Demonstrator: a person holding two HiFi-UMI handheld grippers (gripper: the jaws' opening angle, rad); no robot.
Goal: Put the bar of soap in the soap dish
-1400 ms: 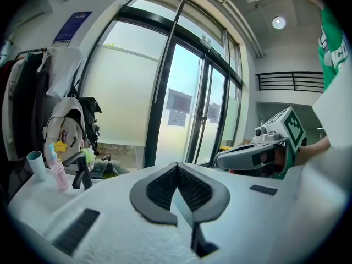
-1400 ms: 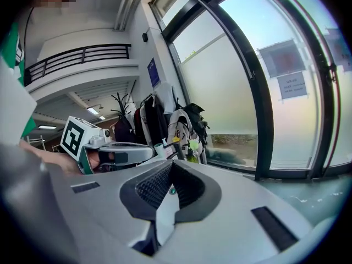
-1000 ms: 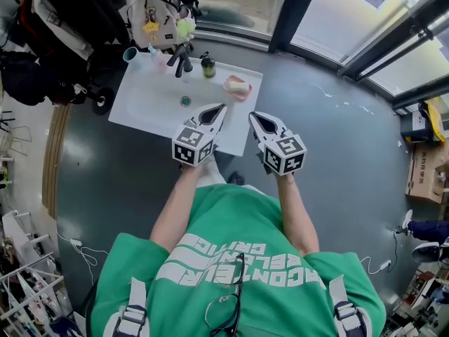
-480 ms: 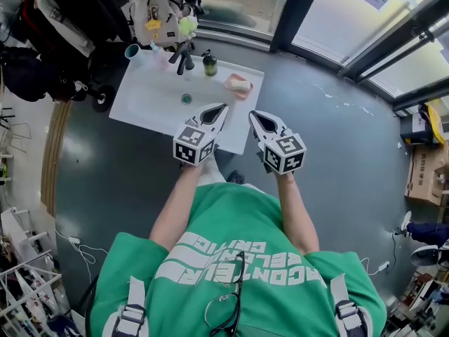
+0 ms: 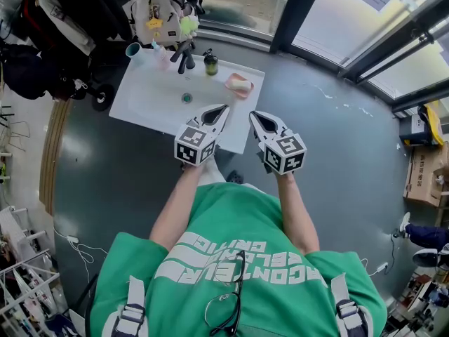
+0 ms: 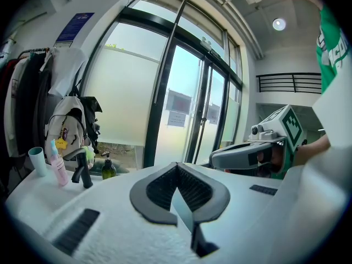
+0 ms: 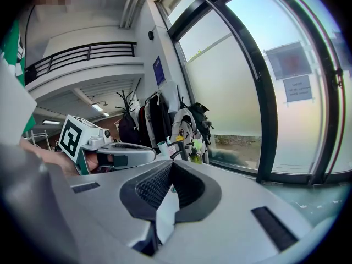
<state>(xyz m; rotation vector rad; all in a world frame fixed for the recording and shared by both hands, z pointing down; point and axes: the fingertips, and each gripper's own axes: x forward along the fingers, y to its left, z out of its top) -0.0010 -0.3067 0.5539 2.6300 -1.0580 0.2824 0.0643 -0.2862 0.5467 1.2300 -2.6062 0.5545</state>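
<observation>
Grey floor is seen around a white table [image 5: 151, 100]. Over its 5 o'clock edge the left hand-held gripper [image 5: 222, 107] is held with jaws pressed together, empty. At the table's 2 o'clock corner the bar of soap [image 5: 241, 87] lies in the pink soap dish [image 5: 230, 82]. The right hand-held gripper [image 5: 252, 115] is likewise closed on nothing.

Left gripper [image 6: 177, 166]: we see a smooth, matt white plastic shell; its pads [image 6: 160, 188] look like dark ribbed rubber
Right gripper [image 7: 171, 164]: we find the same matt plastic, and ribbed dark pads [image 7: 157, 187]
Washbasin [image 5: 147, 93]: we read it as white, smooth, faintly glossy
Soap dish [image 5: 238, 86]: pink plastic, to our eyes
Floor [image 5: 337, 139]: grey, smooth, with a dull sheen
Shirt [image 5: 231, 220]: we see green printed cloth
Box [image 5: 424, 170]: brown cardboard, we think
</observation>
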